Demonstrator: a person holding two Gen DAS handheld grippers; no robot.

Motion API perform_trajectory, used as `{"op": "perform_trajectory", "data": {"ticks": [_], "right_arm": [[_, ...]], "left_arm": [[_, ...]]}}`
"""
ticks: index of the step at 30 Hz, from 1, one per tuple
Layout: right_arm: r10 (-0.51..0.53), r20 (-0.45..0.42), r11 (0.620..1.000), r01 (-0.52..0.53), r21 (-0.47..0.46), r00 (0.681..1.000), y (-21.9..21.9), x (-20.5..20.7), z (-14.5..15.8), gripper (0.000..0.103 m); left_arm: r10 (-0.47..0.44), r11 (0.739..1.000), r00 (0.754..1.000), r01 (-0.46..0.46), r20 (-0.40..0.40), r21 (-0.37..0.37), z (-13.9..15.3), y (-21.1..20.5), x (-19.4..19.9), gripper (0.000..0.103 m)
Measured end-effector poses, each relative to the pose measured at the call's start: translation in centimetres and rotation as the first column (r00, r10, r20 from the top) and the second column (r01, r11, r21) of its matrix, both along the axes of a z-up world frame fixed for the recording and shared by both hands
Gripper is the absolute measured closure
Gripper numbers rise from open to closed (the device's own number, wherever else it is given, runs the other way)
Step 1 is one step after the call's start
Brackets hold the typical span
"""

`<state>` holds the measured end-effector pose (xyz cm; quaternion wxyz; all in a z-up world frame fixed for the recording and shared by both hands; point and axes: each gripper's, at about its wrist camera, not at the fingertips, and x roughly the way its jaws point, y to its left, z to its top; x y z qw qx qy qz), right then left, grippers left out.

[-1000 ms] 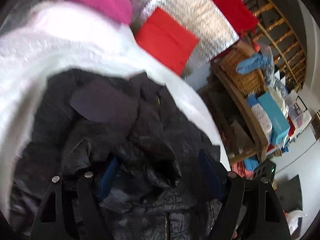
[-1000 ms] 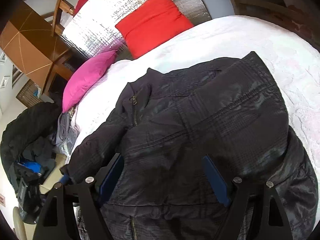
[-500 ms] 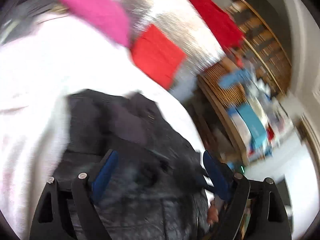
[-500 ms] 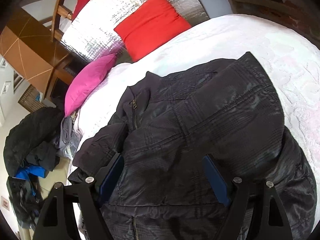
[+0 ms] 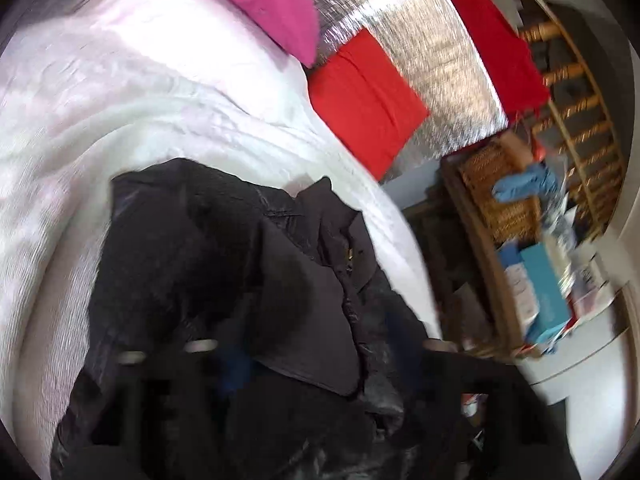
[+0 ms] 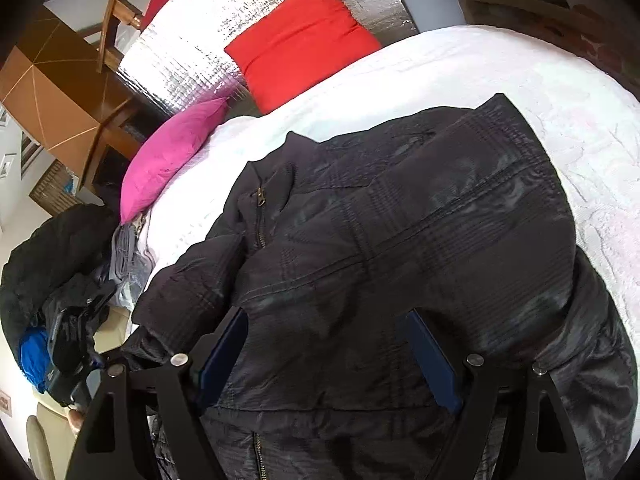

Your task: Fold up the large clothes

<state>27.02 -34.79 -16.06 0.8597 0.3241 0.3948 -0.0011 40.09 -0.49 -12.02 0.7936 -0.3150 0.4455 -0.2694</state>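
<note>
Two views give us quite different pictures. From the right wrist we see the black jacket (image 6: 400,248) sharply, spread on the bed (image 6: 500,76), its brass zipper (image 6: 259,216) near the collar; the right hand-held gripper (image 6: 326,354) stands wide open above the hem, blue pads clear of the cloth. The left wrist view is smeared by motion: the left hand-held gripper (image 5: 320,364) is a dark blur whose jaws have just been closing, with jacket (image 5: 224,264) fabric bunched between them, though whether the pads press on it we cannot tell.

The jacket is a faintly shiny woven shell with a subtle check and stitched seams. The bedspread is white and crinkled (almost quilted). A pink pillow (image 6: 176,152) and a red pillow (image 6: 300,40) lean by a silver foil panel (image 6: 208,44). Only the left view shows the wooden shelf (image 5: 492,264) with a wicker basket (image 5: 504,188) and boxes; only the right shows the dark clothes pile (image 6: 52,264) beside the bed.
</note>
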Motion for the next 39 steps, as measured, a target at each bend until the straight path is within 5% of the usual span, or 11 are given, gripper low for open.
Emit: {"op": "perform_trajectory", "data": {"ticks": [2, 5, 7, 9, 11, 13, 16, 20, 24, 29, 39], "right_arm": [[-0.002, 0.001, 1.000, 0.002, 0.001, 1.000, -0.2, 0.0, 0.1, 0.019], [-0.009, 0.004, 1.000, 0.009, -0.016, 1.000, -0.4, 0.1, 0.3, 0.020], [-0.026, 0.006, 1.000, 0.026, -0.010, 1.000, -0.8, 0.1, 0.4, 0.019], [-0.047, 0.010, 0.999, 0.047, 0.012, 0.999, -1.4, 0.0, 0.4, 0.020], [-0.066, 0.016, 0.997, 0.065, 0.049, 0.998, -2.1, -0.3, 0.4, 0.019], [-0.070, 0.024, 0.995, 0.068, 0.078, 0.997, -2.5, -0.5, 0.5, 0.019], [-0.059, 0.054, 0.991, 0.053, 0.122, 0.997, -2.6, -1.0, 0.8, 0.019], [-0.033, 0.120, 0.981, 0.009, 0.196, 0.992, -2.4, -1.4, 1.3, 0.019], [-0.055, 0.118, 0.964, 0.022, 0.264, 0.992, -2.7, -0.9, 0.4, 0.017], [-0.131, 0.009, 0.929, 0.120, 0.350, 0.991, -3.9, 0.0, -2.5, 0.017], [-0.152, -0.003, 0.941, 0.146, 0.305, 0.988, -3.4, 3.1, -3.7, 0.037]], "left_arm": [[-0.031, 0.998, 0.999, 0.030, 0.026, 0.052, 0.1, -1.0, -0.2, 0.085], [-0.150, 0.989, 0.986, 0.149, 0.068, 0.024, 1.8, -3.7, -1.5, 0.086], [-0.268, 0.963, 0.952, 0.261, 0.148, 0.060, 4.0, -6.2, -3.7, 0.085], [-0.374, 0.927, 0.904, 0.360, 0.207, 0.104, 5.7, -8.1, -5.9, 0.071], [-0.455, 0.890, 0.855, 0.442, 0.249, 0.109, 7.1, -8.9, -7.8, 0.015], [-0.430, 0.903, 0.846, 0.408, 0.315, 0.136, 8.2, -7.5, -9.1, 0.009], [-0.330, 0.944, 0.890, 0.305, 0.316, 0.127, 8.3, -3.4, -8.7, 0.009], [-0.099, 0.993, 0.980, 0.087, 0.173, 0.073, 5.5, 3.6, -6.6, 0.009], [0.005, 0.997, 1.000, -0.006, 0.017, 0.076, 1.9, 7.1, -5.5, 0.010], [0.003, 0.980, 1.000, 0.002, -0.025, 0.201, 0.6, 6.6, -5.7, 0.010], [-0.043, 0.861, 0.998, 0.058, -0.042, 0.506, -1.4, 3.2, -6.7, 0.018]]}}
